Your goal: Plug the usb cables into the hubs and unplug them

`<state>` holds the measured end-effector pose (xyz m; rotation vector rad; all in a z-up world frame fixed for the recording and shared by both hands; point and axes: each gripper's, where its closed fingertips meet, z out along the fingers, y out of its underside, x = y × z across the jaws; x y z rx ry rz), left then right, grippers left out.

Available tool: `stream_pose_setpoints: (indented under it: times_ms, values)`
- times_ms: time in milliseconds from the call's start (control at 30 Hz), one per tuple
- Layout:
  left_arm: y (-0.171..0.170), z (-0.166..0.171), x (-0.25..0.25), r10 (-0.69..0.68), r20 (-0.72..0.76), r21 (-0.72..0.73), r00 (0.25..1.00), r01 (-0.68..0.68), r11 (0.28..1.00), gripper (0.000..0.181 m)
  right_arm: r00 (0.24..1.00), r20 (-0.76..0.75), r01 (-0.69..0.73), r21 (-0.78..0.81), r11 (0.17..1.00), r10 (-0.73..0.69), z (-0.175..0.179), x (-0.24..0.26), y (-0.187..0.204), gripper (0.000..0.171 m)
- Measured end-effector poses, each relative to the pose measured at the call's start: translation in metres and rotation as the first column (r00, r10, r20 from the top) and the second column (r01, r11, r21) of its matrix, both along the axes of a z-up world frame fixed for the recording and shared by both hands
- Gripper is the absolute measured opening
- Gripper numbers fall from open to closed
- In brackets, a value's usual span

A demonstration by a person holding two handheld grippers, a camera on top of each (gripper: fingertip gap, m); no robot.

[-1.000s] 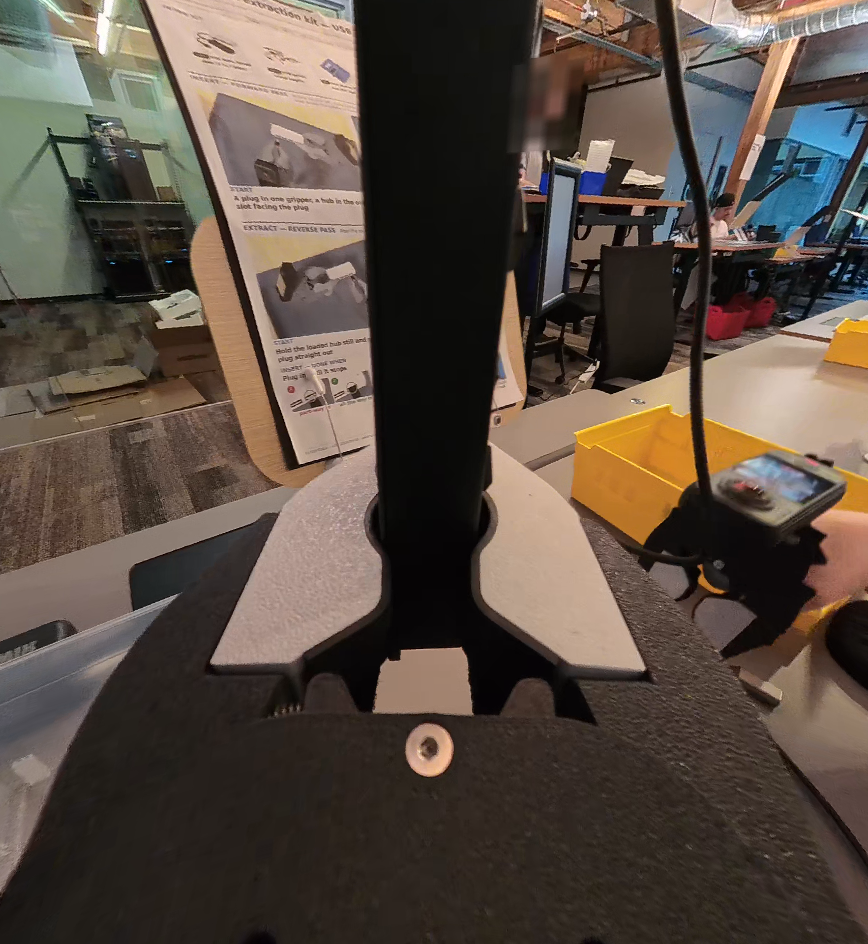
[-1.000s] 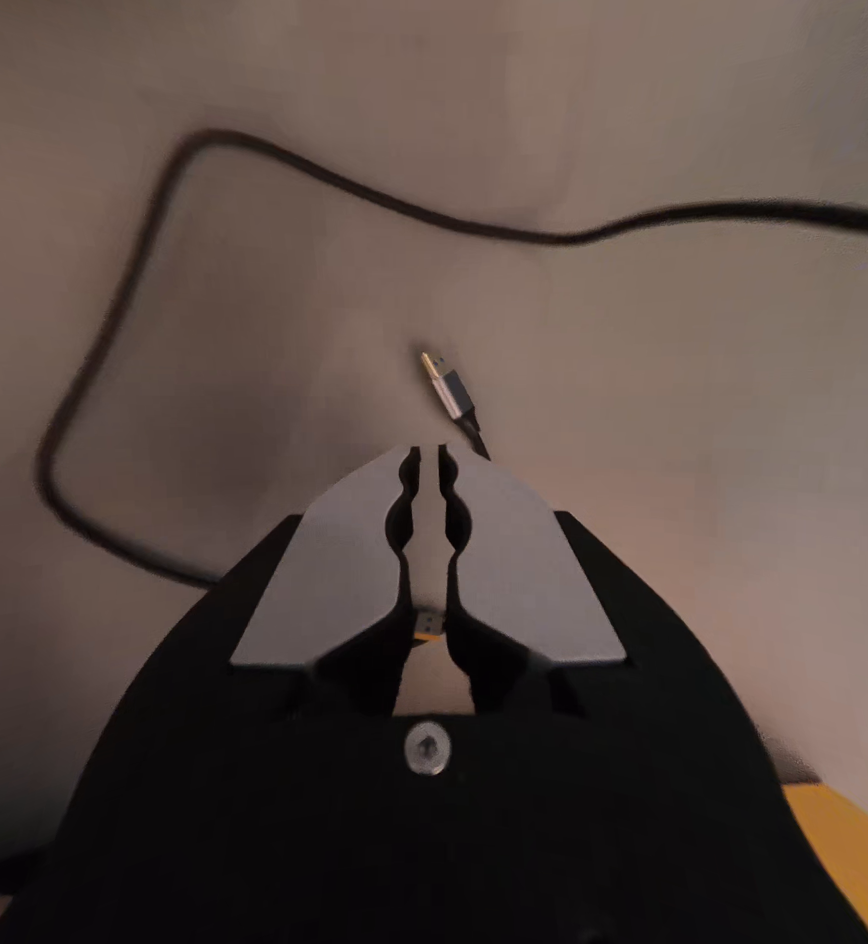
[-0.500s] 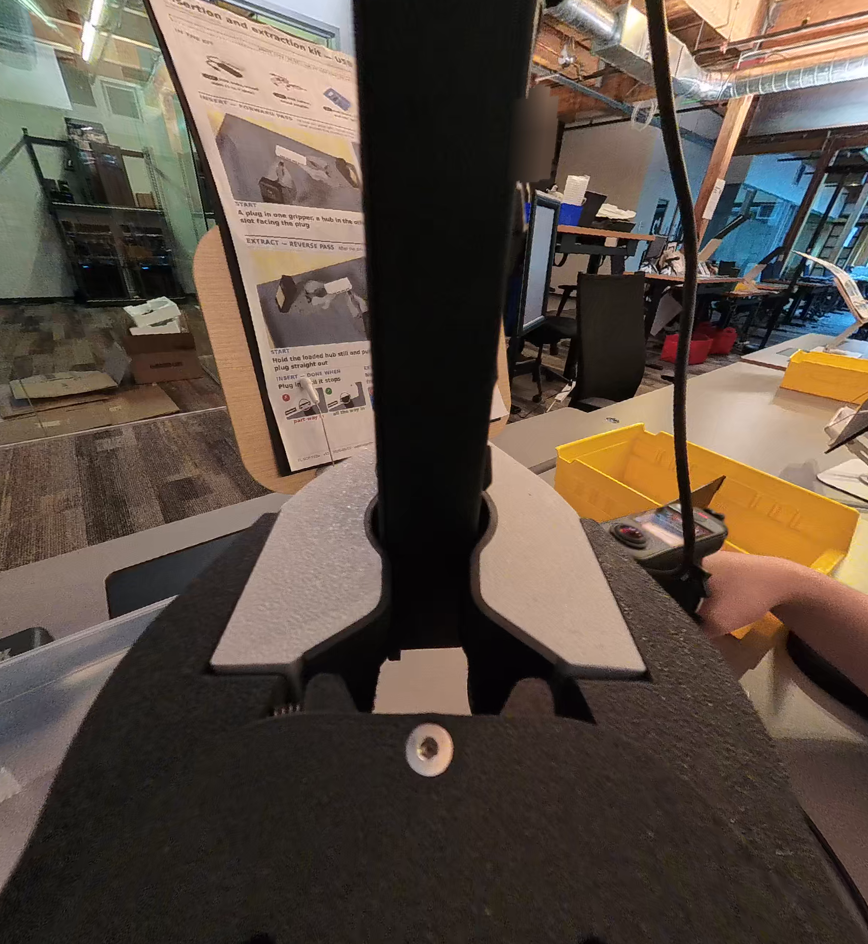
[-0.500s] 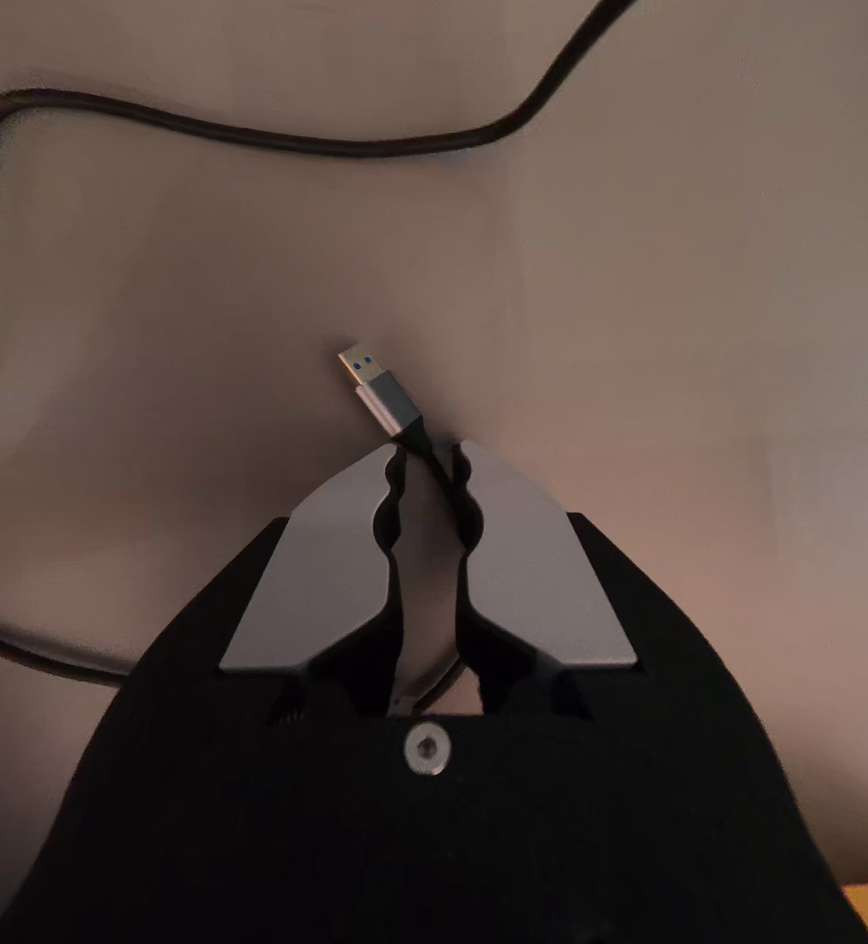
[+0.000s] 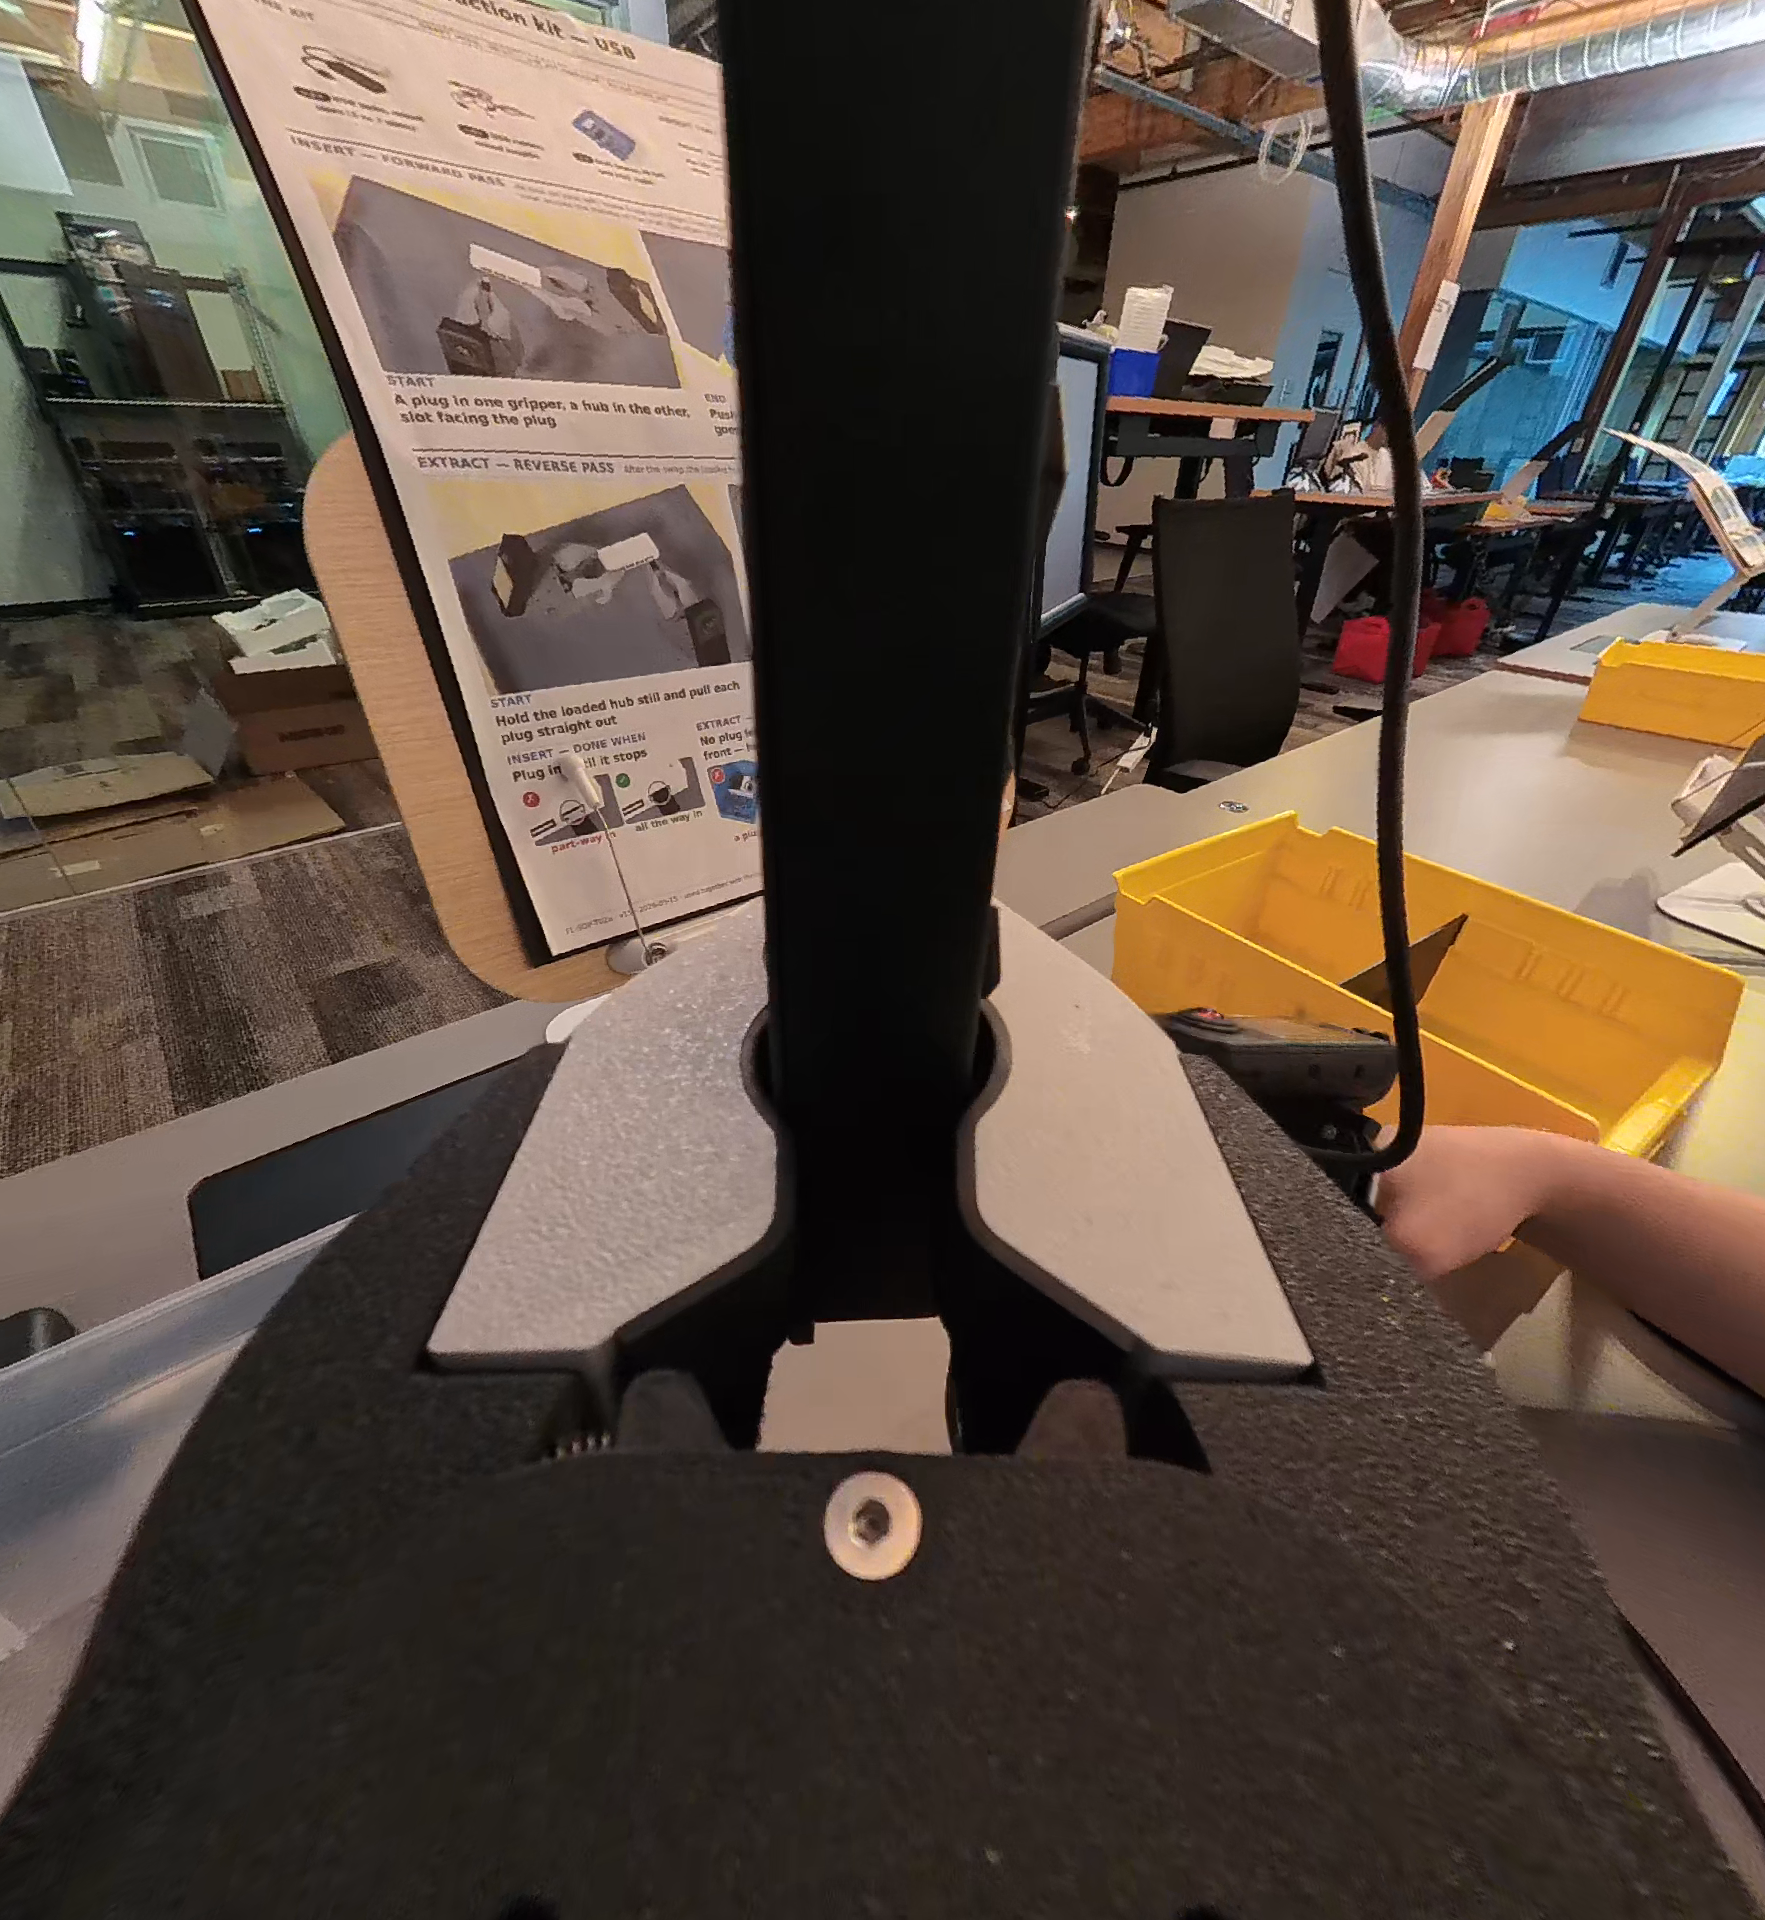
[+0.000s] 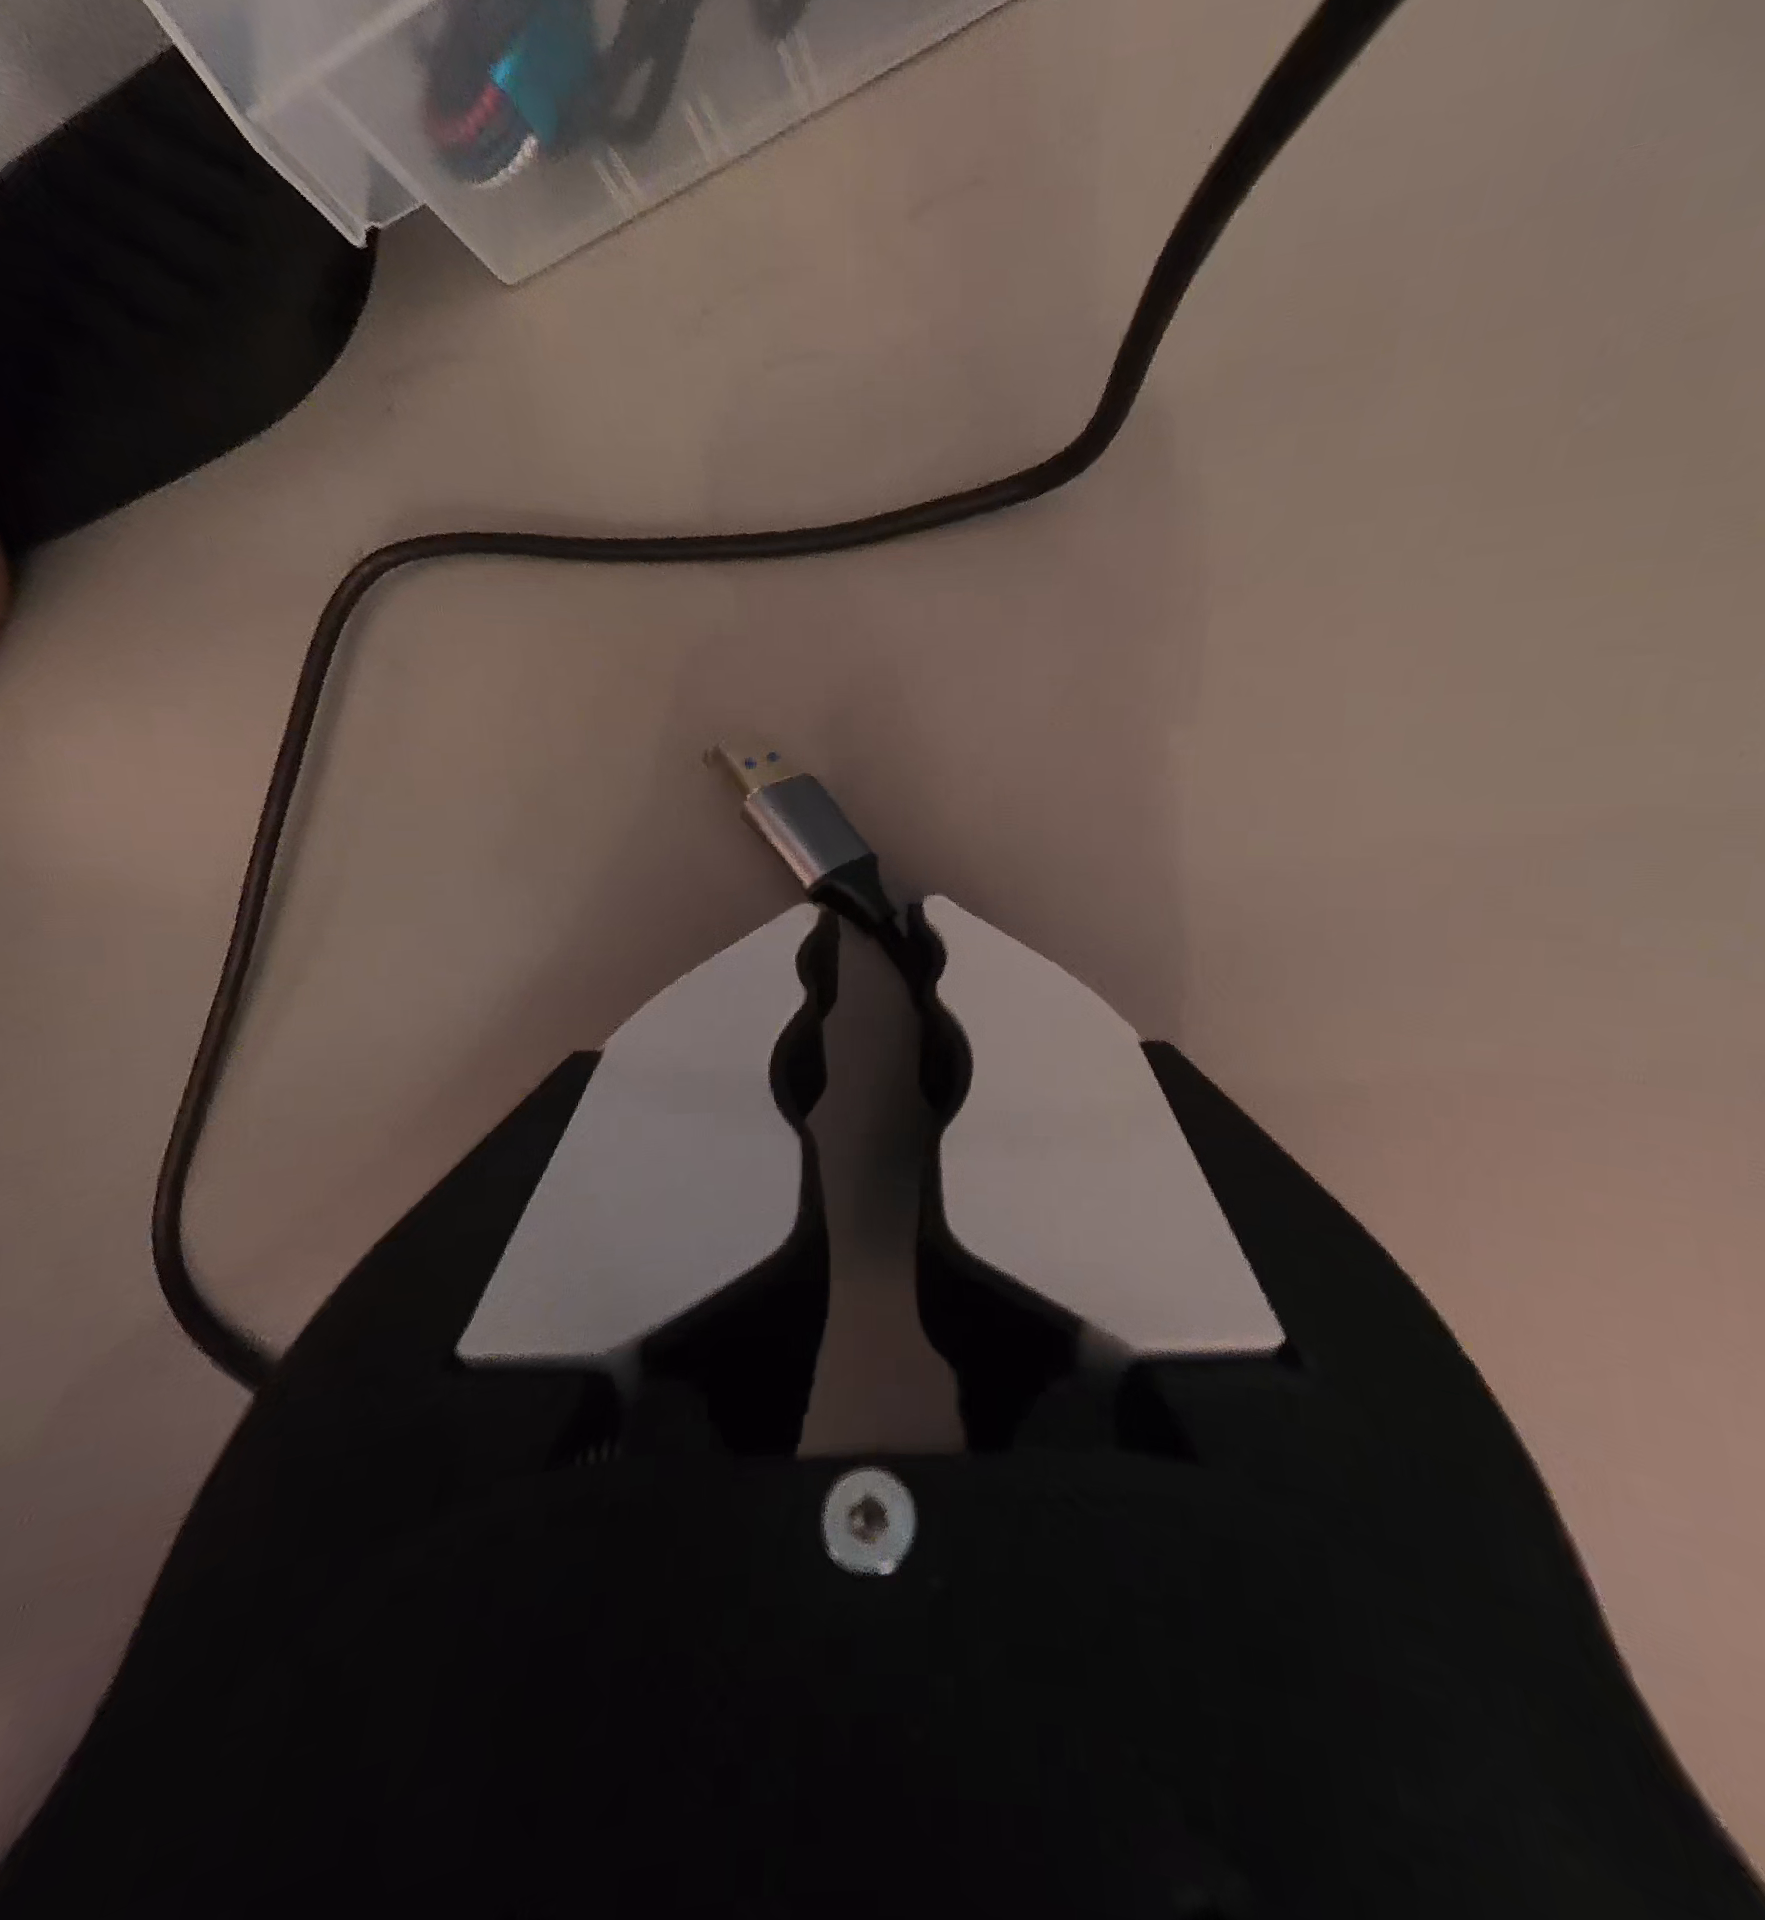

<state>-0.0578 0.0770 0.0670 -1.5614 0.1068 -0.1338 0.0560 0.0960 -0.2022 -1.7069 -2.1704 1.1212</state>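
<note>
1. Right wrist view: the right gripper [image 6: 870, 914] is seen closed on the black cable just behind the USB plug [image 6: 790, 816], the cord pinched at the very fingertips.
2. The plug is carried just beyond the tips, toward eleven o'clock, its long axis tilted left of the finger line, metal end leading, over the table [image 6: 1377, 727].
3. The rest of the cable [image 6: 265, 831] is looped on the table from eight o'clock round to one o'clock.
4. A clear plastic bin [image 6: 566, 135] of cables is seen at eleven o'clock.
5. In the left wrist view the left gripper [image 5: 873, 1049] is clamped on a tall black hub [image 5: 899, 520], held upright along twelve o'clock.
6. The right-hand gripper is glimpsed at three o'clock, beside a yellow bin [image 5: 1480, 997].
7. No port is visible, so plug-to-slot alignment is judged the deciding relation; a pinch on cord alone may let the plug swivel.
</note>
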Motion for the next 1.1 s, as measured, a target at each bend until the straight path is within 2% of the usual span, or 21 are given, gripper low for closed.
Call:
stream_pose_setpoints:
  times_ms: [200, 300, 433, 533, 867, 967, 1100]
  values:
    - [0.001, -0.001, 0.001, -0.002, 0.001, -0.003, 1.000, 0.002, 1.000, 0.029, 0.994, -0.012, -0.103, 0.063, 0.993, 0.104, 0.008, 0.006, -0.008, 0.009]
    - [0.001, 0.000, 0.001, -0.001, 0.003, 0.002, 1.000, 0.001, 1.000, 0.029, 0.969, -0.156, -0.192, 0.011, 0.981, 0.191, 0.043, 0.006, -0.028, 0.009]
    - [0.000, 0.001, 0.000, -0.001, 0.007, 0.007, 1.000, 0.001, 1.000, 0.029, 0.876, -0.388, -0.308, 0.009, 0.951, 0.287, 0.099, 0.013, -0.053, 0.009]
    - [0.001, 0.001, 0.001, -0.001, 0.004, 0.010, 1.000, 0.001, 1.000, 0.029, 0.826, -0.464, -0.333, 0.056, 0.941, 0.320, 0.121, 0.019, -0.059, 0.009]
    - [0.009, -0.005, 0.009, -0.028, 0.007, 0.003, 1.000, 0.028, 1.000, 0.029, 0.763, -0.592, -0.245, 0.106, 0.964, 0.260, 0.171, 0.034, -0.040, 0.008]
    - [0.011, -0.005, 0.013, -0.031, -0.010, -0.002, 0.999, 0.031, 1.000, 0.029, 0.732, -0.653, -0.213, 0.049, 0.976, 0.192, 0.194, 0.040, -0.032, 0.008]
    - [0.013, -0.006, 0.018, -0.027, -0.036, -0.013, 0.999, 0.027, 1.000, 0.030, 0.738, -0.662, -0.239, -0.074, 0.968, 0.132, 0.214, 0.049, -0.035, 0.008]
